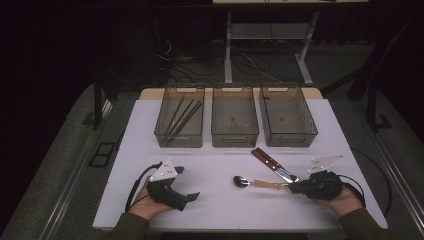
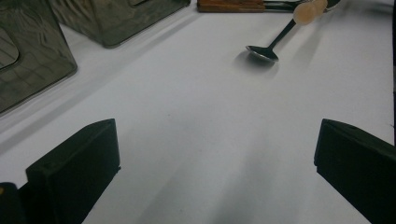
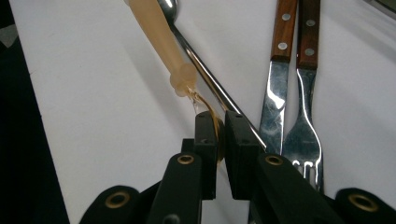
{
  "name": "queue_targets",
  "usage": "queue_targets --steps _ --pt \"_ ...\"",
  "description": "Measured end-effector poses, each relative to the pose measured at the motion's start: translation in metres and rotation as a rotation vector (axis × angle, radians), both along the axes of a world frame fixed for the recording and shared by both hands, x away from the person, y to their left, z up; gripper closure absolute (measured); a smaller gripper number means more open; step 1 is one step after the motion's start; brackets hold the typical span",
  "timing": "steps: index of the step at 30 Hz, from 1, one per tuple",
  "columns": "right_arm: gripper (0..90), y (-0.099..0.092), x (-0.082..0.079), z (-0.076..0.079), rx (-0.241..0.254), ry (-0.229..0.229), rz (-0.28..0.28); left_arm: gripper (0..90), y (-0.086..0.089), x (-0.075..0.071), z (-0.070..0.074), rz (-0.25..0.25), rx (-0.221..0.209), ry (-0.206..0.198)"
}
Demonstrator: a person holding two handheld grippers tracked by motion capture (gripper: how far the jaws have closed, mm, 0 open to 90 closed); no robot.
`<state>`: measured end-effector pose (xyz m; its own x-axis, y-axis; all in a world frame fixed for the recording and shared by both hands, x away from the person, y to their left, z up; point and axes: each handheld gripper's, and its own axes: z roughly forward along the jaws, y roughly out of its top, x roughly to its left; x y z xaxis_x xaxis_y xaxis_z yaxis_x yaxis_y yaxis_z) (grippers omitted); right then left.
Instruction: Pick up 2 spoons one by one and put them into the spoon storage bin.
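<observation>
Right gripper pinching a pale-handled utensil on the white table; left gripper spread and idle.

Nearest me, my left gripper (image 1: pixel 181 199) rests on the smooth white table (image 1: pixel 220 210) with its two blocky black jaws wide apart and nothing between them. My right gripper (image 3: pixel 220 135) has its jaws pressed together on the thin glossy end of a utensil with a translucent, tapered beige handle (image 3: pixel 156 35); it lies low over the table, its long axis running from my right gripper toward my left. Just beside it lies one dark metal spoon (image 1: pixel 242 181), bowl pointing left. Just past it lie one knife (image 3: pixel 279 79) and one fork (image 3: pixel 304 107), side by side, shiny steel with riveted brown wooden handles pointing away from me. Farthest stand three smoky see-through bins (image 1: pixel 235 137) in a row; the left one holds several dark sticks (image 1: pixel 181 118).
</observation>
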<state>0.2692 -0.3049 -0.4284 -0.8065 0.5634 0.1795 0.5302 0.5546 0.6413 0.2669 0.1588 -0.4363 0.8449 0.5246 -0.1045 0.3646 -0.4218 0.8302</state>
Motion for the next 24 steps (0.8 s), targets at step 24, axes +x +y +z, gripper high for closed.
queue_targets --steps 24 --pt "83.7 0.008 0.021 0.018 0.065 -0.042 -0.161 0.2 0.002 0.003 0.0 0.0 0.014 0.0"
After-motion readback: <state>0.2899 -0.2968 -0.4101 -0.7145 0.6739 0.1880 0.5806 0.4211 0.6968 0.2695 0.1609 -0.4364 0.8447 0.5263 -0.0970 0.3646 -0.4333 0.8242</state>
